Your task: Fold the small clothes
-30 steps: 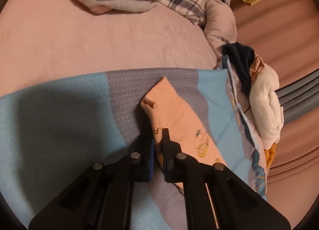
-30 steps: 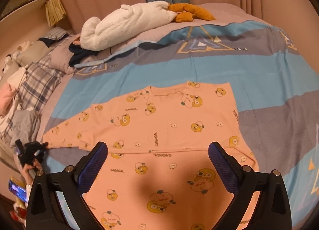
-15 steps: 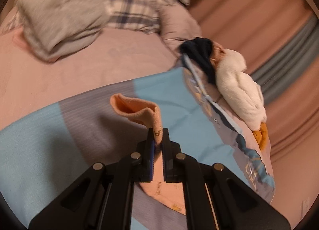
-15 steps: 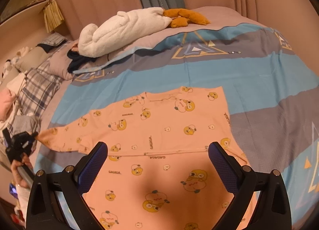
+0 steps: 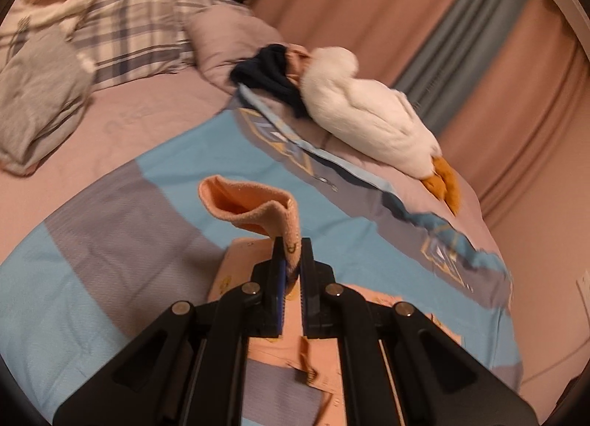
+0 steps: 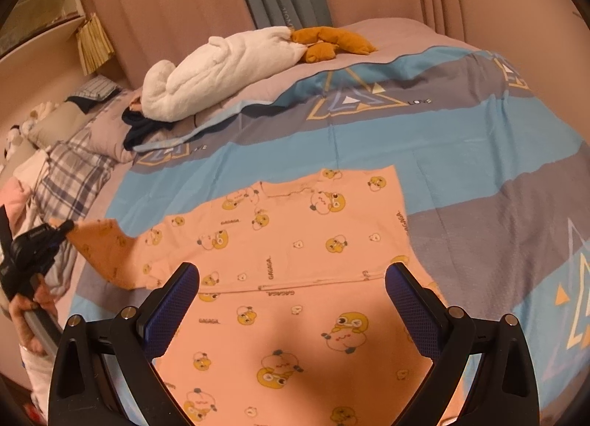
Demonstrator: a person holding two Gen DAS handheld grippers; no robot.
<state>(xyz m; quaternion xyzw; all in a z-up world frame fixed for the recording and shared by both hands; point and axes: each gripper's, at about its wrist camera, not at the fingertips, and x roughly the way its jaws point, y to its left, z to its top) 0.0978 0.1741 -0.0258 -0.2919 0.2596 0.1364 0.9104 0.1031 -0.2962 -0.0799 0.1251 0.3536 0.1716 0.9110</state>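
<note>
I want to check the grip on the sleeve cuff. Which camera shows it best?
The left wrist view: the left gripper is shut on the peach sleeve just below its open cuff, up close. The right wrist view shows that gripper small at the far left edge, the grip too tiny to judge.

The left gripper has lifted the sleeve cuff off the bedspread, w/ the wrist rolled. From the right-wrist view, the sleeve now rises off the bed and angles in toward the shirt body.
</note>
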